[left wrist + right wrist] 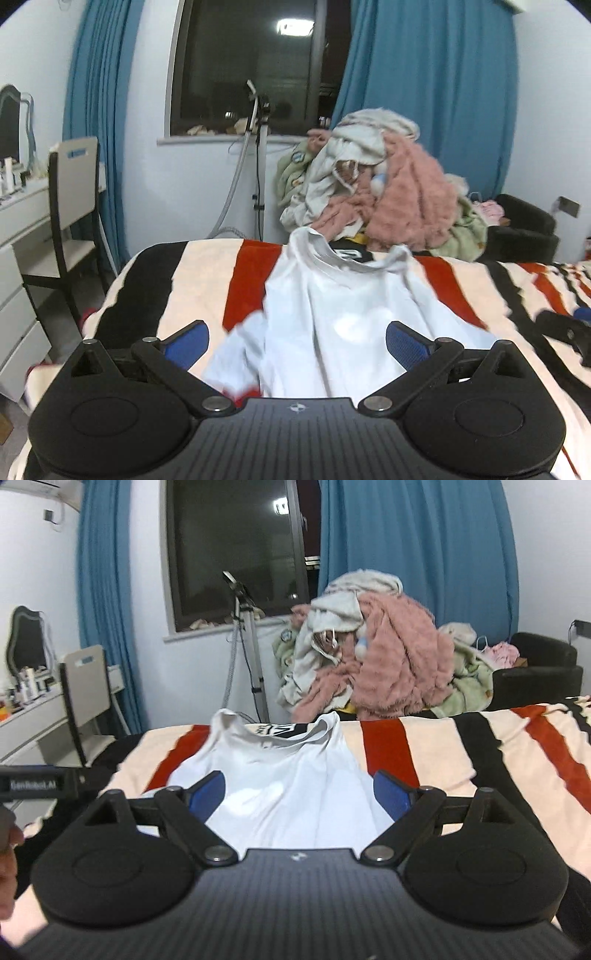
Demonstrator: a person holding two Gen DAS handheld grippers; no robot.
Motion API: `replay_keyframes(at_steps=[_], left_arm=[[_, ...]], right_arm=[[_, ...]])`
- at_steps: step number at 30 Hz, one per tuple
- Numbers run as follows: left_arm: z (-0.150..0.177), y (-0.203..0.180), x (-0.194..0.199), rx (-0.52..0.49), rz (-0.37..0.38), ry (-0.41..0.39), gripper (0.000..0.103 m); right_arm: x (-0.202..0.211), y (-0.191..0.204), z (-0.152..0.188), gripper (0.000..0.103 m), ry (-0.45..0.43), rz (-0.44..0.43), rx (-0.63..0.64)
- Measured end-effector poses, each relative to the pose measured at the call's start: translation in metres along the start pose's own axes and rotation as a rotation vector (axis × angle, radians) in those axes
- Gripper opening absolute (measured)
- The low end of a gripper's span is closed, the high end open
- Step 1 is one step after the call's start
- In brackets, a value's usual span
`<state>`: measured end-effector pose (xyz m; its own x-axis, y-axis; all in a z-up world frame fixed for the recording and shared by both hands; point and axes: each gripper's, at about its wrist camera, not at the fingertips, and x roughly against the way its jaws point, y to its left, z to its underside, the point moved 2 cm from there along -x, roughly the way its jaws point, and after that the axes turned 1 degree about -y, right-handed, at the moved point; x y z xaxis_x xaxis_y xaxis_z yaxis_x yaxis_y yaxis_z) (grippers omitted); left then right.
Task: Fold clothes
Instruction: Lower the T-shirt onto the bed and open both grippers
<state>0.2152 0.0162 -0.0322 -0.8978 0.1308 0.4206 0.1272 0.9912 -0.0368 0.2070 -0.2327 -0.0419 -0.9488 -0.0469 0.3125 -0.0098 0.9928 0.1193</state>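
A white T-shirt [332, 306] lies spread on the striped blanket [207, 266], its collar toward the far edge of the bed and a sleeve hanging toward the near left. My left gripper [297, 341] hovers over the shirt's lower part with its blue pads wide apart and nothing pinched between them. In the right wrist view the same white T-shirt [280, 775] lies ahead, a black printed garment [280, 731] showing at its collar. My right gripper [299, 795] is open above the shirt, holding nothing. The other gripper [33, 784] shows at the left edge.
A tall pile of clothes [384, 184] with a pink fluffy piece stands beyond the bed's far edge. A chair [70, 206] and a white dresser [18, 236] are at the left. Blue curtains [432, 74] flank a dark window. A black armchair [535, 672] sits at the right.
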Motion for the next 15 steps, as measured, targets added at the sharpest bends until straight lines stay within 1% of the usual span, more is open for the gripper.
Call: replay_keyframes(at_steps=[4, 7, 11, 15], left_arm=[[0.042, 0.0, 0.062, 0.049, 0.001, -0.011, 0.103], [0.069, 0.0, 0.081, 0.064, -0.004, 0.009, 0.103], [0.09, 0.002, 0.077, 0.066, -0.019, 0.046, 0.103], [0.099, 0.013, 0.053, 0.14, -0.016, 0.104, 0.102]], right_arm=[[0.053, -0.001, 0.023, 0.088, -0.037, -0.016, 0.002], [0.072, -0.006, 0.042, 0.088, -0.025, -0.027, -0.03], [0.078, -0.009, 0.057, 0.088, -0.023, -0.018, -0.031], [0.073, -0.013, 0.062, 0.088, -0.001, -0.017, -0.07]])
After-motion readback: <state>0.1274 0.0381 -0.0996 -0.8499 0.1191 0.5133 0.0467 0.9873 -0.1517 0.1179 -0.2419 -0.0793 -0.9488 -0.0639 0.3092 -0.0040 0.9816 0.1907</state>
